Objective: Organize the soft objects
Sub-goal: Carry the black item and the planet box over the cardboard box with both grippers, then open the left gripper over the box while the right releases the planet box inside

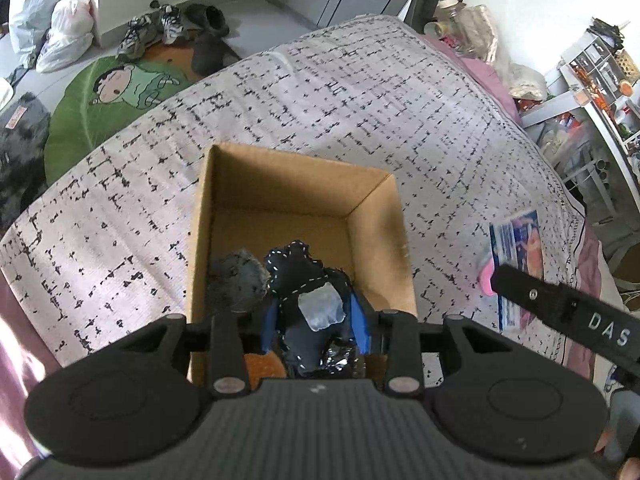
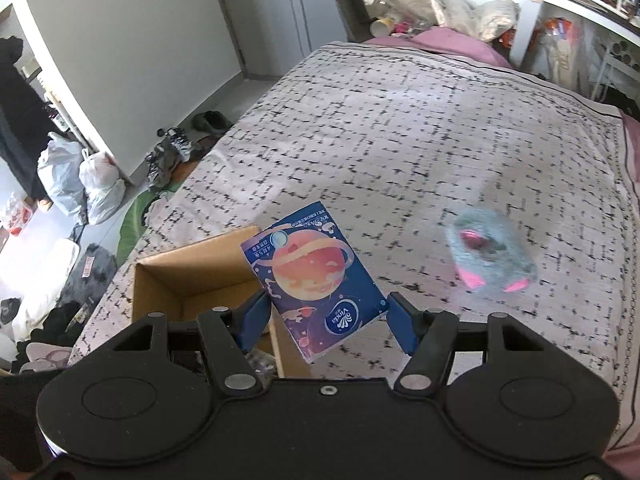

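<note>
A cardboard box [image 1: 372,208] stands open on the patterned bed cover. My left gripper [image 1: 318,326] is shut on a black stitched plush toy [image 1: 312,276] over the box's near end. A grey fuzzy toy [image 1: 238,280] and something orange [image 1: 264,366] lie inside. My right gripper [image 2: 324,314] is shut on a blue tissue pack [image 2: 316,276] printed with a planet, held above the bed just right of the box [image 2: 188,268]. A grey and pink plush toy [image 2: 490,254] lies on the bed to the right. The pack also shows in the left wrist view [image 1: 518,248].
The bed cover [image 1: 360,92] stretches far beyond the box. A green round rug [image 1: 100,100], shoes [image 1: 152,32] and white bags [image 1: 52,20] are on the floor to the left. Shelves [image 1: 592,80] stand right of the bed; clutter lies at its head.
</note>
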